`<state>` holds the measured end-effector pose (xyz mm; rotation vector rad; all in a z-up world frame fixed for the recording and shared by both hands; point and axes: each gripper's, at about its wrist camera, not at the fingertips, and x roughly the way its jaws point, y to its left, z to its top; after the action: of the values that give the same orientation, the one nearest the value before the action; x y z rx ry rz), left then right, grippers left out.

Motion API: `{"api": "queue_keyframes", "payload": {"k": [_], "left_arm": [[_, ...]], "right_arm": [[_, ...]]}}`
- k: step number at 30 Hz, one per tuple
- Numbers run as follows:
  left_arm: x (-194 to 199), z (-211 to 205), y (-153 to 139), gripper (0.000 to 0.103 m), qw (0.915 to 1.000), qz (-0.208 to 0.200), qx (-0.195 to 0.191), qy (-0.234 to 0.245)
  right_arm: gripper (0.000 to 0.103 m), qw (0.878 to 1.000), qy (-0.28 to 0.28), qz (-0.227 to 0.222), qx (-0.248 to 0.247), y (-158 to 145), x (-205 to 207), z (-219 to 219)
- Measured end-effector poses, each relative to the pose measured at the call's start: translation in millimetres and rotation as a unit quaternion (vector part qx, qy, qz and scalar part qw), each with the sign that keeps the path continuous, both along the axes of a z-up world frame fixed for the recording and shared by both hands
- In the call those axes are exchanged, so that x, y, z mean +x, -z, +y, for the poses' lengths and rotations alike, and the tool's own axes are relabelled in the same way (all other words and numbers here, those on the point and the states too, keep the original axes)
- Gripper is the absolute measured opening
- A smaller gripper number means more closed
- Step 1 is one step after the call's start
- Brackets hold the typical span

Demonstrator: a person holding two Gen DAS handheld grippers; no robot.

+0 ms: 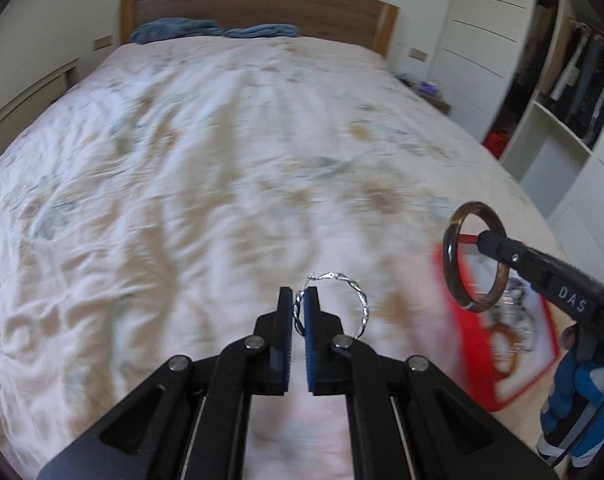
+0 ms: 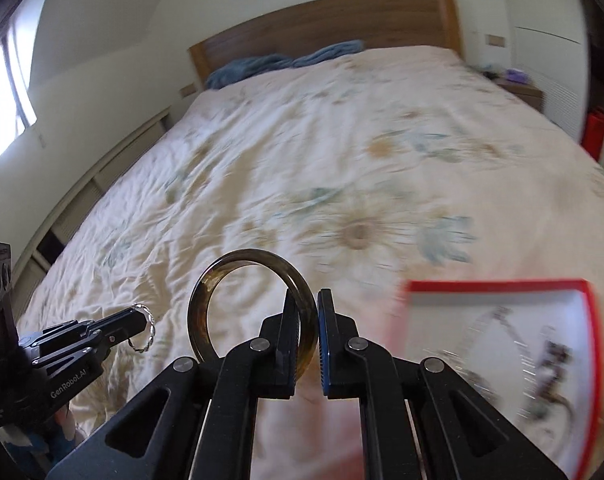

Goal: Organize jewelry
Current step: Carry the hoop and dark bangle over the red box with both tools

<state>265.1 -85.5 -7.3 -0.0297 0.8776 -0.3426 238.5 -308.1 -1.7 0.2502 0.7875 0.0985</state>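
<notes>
Both pieces were aloft, unsorted — the left gripper (image 1: 301, 308) pinched a hoop (image 1: 352, 298) at lower centre, the right gripper (image 2: 306, 332) clamped a bangle (image 2: 222, 280) — with the box (image 2: 502, 284) lower right.

Place: a bedroom at home; my two tools are held over the bed.
Bed: a wide bed (image 1: 230, 168) with a rumpled floral cover fills most of what I see.
Headboard: wooden headboard (image 1: 258, 4) against the far wall, with blue bedding (image 1: 214, 30) bunched at its foot.
Storage: white drawers (image 1: 486, 32) and an open wardrobe (image 1: 582, 76) with hanging clothes to my right.
Bedside: a low nightstand (image 2: 520, 88) with small items beside the bed.
Light: a window (image 2: 6, 100) on my left, seen in the right wrist view.
Walls: plain pale walls with switch plates (image 1: 418, 55) near the headboard.
</notes>
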Motion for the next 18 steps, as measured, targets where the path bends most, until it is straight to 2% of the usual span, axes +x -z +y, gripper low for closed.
{"api": "queue_keyframes", "payload": {"k": [8, 12, 18], "left_arm": [[-18, -113, -6, 0.004, 0.9971, 0.011, -0.016, 0.074], [-13, -169, 2, 0.005, 0.9946, 0.016, -0.009, 0.102], [13, -220, 29, 0.005, 0.9936, 0.037, 0.018, 0.105]], "right_arm": [[0.009, 0.997, 0.075, 0.026, -0.019, 12, -35, -98], [0.009, 0.995, 0.088, 0.045, -0.034, 27, -29, -133], [0.009, 0.993, 0.087, 0.06, -0.052, 47, -14, -159]]}}
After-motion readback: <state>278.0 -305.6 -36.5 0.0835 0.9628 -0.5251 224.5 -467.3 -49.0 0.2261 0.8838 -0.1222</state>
